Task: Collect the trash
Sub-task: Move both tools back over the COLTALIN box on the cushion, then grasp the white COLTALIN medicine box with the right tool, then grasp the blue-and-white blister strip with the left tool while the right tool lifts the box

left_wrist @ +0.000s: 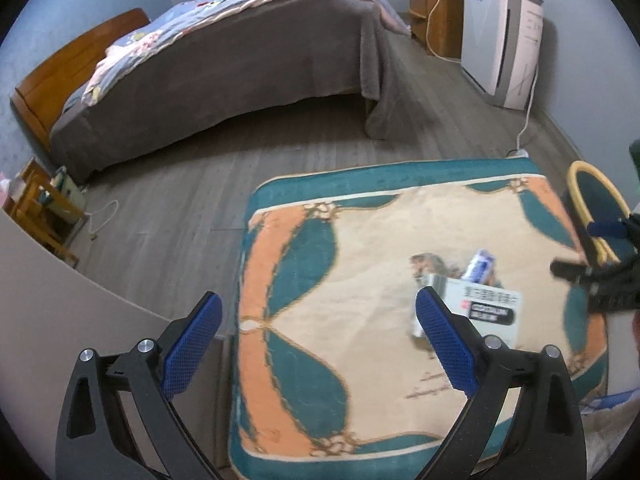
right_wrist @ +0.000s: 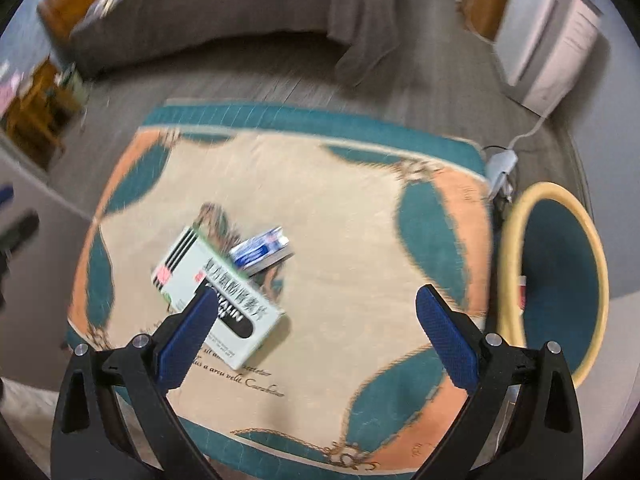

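Teal, orange and cream pile covers the rug (right_wrist: 328, 184) on the grey floor, and near its middle lie a white-and-green medicine box (right_wrist: 208, 292) and, touching its far edge, a smaller blue-and-white pack (right_wrist: 262, 250). Both claws hang above the rug with jaws spread wide and empty, the right claw (right_wrist: 316, 320) over the box's near end, the left claw (left_wrist: 318, 326) off to the box's left. A yellow-rimmed teal bin (right_wrist: 560, 276) stands just beside the rug's right edge.
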The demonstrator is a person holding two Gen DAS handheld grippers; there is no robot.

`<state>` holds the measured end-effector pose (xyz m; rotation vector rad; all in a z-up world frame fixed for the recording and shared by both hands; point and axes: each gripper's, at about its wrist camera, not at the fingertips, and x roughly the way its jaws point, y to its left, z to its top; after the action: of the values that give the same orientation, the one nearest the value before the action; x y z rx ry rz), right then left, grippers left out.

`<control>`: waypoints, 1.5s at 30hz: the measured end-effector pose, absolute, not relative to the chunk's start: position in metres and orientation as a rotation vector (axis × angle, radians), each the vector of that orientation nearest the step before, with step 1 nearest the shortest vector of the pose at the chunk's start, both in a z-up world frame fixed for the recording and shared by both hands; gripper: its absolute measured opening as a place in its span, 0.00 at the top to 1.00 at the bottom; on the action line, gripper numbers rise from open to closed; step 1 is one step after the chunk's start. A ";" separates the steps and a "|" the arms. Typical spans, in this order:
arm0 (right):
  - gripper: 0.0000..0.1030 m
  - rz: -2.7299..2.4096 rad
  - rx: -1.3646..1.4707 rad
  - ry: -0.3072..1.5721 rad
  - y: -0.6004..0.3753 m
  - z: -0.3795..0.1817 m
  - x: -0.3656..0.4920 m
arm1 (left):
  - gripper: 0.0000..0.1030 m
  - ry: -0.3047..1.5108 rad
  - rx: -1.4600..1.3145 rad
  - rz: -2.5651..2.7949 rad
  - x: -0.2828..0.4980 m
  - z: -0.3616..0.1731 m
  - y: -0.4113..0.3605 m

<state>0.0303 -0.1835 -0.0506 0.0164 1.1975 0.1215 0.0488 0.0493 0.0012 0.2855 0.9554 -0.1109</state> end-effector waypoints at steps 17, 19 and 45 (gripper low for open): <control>0.06 0.338 -0.297 1.347 -0.085 -0.132 0.047 | 0.06 0.999 0.026 -0.131 0.083 0.010 0.079; 0.06 0.333 -0.306 1.342 -0.080 -0.134 0.050 | 0.06 1.014 0.008 -0.129 0.084 0.007 0.082; 0.26 0.078 -0.081 1.342 -0.194 -0.071 0.031 | 0.06 1.140 0.134 -0.176 0.103 -0.061 0.013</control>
<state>0.0315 -0.1936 -0.0706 -0.0808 1.3421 0.0776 0.1034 0.0127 -0.0608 0.1341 1.1396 -0.1756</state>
